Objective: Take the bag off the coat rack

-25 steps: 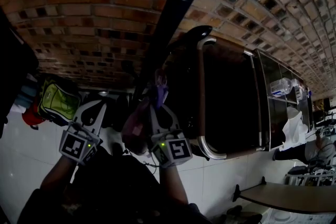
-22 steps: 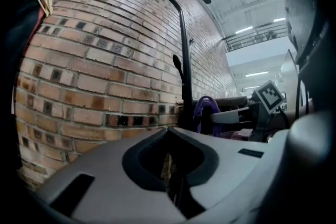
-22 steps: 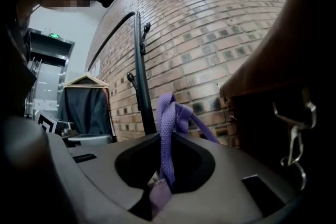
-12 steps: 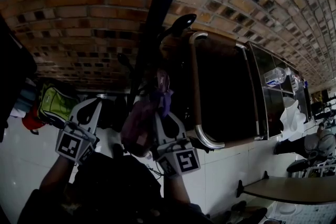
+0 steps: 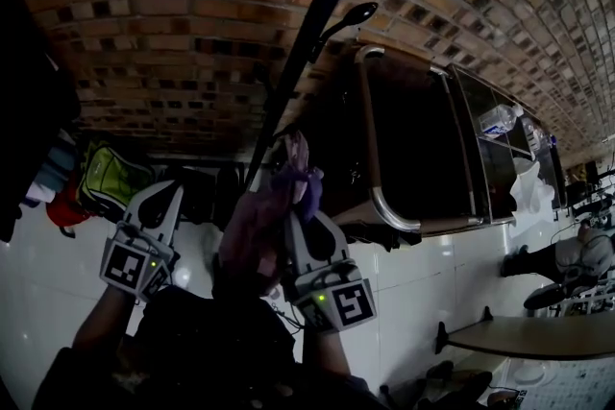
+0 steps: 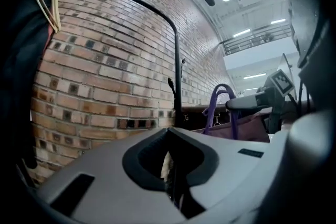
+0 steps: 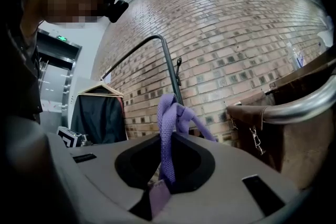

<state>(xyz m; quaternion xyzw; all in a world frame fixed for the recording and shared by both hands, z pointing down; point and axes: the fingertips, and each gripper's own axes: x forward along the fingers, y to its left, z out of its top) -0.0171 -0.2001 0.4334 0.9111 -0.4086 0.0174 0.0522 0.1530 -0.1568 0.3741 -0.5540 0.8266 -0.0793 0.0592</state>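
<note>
A mauve bag (image 5: 252,230) with purple straps (image 5: 300,170) hangs between my two grippers, beside the black coat rack pole (image 5: 312,34) and its hook (image 5: 354,14). My right gripper (image 5: 294,210) is shut on the purple straps (image 7: 168,128), which rise out from between its jaws in front of the pole (image 7: 170,71). My left gripper (image 5: 176,193) is to the left of the bag, shut with nothing in it (image 6: 168,130). From the left gripper view the bag (image 6: 242,126) and its strap loops (image 6: 220,97) hang to the right of the pole (image 6: 177,71).
A brick wall (image 5: 173,34) stands behind the rack. A brown leather seat with a chrome tube frame (image 5: 377,197) is close on the right. A green backpack (image 5: 106,180) lies at the left and a dark garment (image 7: 100,113) hangs on a hanger. A table (image 5: 519,341) is at lower right.
My right gripper has drawn back toward me and upward with the straps in it, and the bag came along. My left gripper has shifted alongside it, jaws unchanged.
</note>
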